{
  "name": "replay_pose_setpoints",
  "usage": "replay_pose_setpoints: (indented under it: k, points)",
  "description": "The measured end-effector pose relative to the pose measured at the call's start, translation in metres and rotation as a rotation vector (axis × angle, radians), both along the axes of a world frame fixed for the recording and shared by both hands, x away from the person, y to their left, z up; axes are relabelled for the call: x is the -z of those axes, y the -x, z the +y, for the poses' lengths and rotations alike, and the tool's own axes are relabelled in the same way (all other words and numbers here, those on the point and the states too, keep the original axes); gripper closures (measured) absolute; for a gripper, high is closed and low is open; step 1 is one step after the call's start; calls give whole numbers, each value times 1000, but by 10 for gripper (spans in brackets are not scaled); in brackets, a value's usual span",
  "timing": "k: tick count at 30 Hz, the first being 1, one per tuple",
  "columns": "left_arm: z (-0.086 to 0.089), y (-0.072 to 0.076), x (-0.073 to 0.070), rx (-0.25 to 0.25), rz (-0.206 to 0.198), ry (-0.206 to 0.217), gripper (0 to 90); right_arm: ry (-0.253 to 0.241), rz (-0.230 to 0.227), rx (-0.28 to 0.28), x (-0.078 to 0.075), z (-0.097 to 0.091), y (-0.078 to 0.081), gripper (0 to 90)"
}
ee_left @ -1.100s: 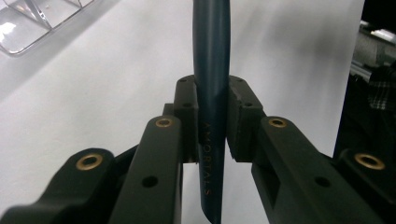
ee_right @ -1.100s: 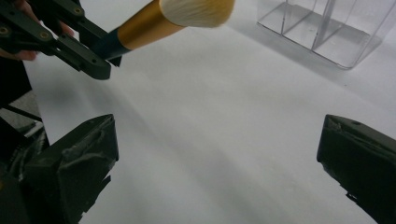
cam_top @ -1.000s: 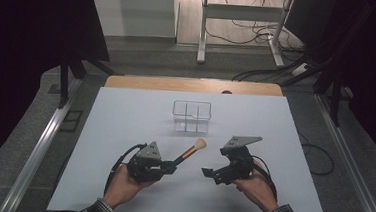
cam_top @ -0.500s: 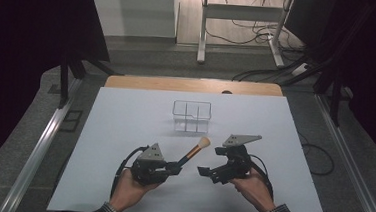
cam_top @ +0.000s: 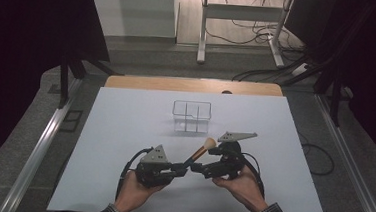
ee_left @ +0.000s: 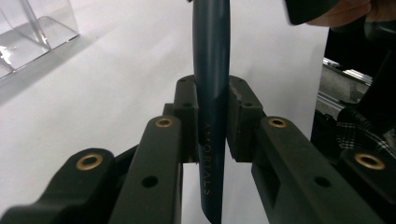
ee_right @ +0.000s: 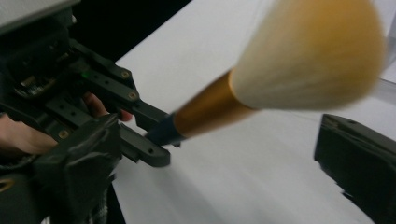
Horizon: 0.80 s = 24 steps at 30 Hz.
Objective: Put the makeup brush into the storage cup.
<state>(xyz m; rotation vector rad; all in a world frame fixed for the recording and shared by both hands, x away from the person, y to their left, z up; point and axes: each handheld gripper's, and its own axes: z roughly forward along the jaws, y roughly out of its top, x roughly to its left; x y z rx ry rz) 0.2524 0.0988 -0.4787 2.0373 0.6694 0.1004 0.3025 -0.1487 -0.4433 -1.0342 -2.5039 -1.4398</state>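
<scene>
Here your left gripper [ee_left: 211, 135] clamps the makeup brush [cam_top: 200, 151] by its smooth dark handle; fluffy cream bristles, copper ferrule. Your right gripper [cam_top: 195, 167] gapes open beside it; the clear plastic organizer [cam_top: 191, 116] sits beyond.

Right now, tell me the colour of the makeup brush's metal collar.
Copper-gold, on the makeup brush's metal collar; clearest in the right gripper view.

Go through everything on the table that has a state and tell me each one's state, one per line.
Makeup brush: gripped by its dark handle, bristle head raised off the table.
Left gripper: shut on the brush handle.
Right gripper: open, jaws either side of the brush.
Clear divided organizer: upright, empty.
</scene>
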Motion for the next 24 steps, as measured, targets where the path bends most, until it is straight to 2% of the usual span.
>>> replay_pose_setpoints:
  k: [2,3,4,5,7,8,10,11,12,13,14,16,18,19,21,24]
  points:
    - [-1,0,0,5,-3,1,769,-38,19,14,-1,1,0,108]
    - [-2,0,0,7,-5,0,769,-38,19,14,-1,1,0,108]
    - [-2,1,0,7,-5,-1,769,-60,28,24,-2,0,-1,207]
    - [-2,1,0,9,-5,-2,769,-60,28,24,-2,0,-1,207]
    - [-4,1,0,12,-10,-11,769,-107,56,16,-1,-3,-2,295]
    - [-4,1,1,14,-12,-18,769,-107,56,16,-1,-3,-2,295]
    - [-6,1,1,15,-12,-20,768,-124,69,19,-1,-4,-2,366]
    - [-6,1,1,16,-14,-22,768,-134,71,16,-1,-5,-2,501]
    - [-6,1,1,18,-14,-18,768,-143,66,20,-1,-5,-1,591]
    - [-6,1,1,20,-14,-13,768,-143,66,20,-1,-5,-1,591]
    - [-6,2,1,22,-17,-15,767,-158,66,25,-1,-6,-1,641]
    - [-7,1,1,15,-15,-16,754,-239,130,24,0,-9,-3,689]
    - [-7,0,2,3,-14,-23,744,-231,120,20,0,-8,-2,692]
    - [-6,-1,2,-8,-8,-25,711,-225,115,23,-1,-7,-1,694]
    - [-5,-2,2,-26,-4,-36,548,-200,75,21,-5,-6,1,695]
    - [-3,-3,0,-38,-3,-40,471,-189,42,25,-7,-7,2,695]
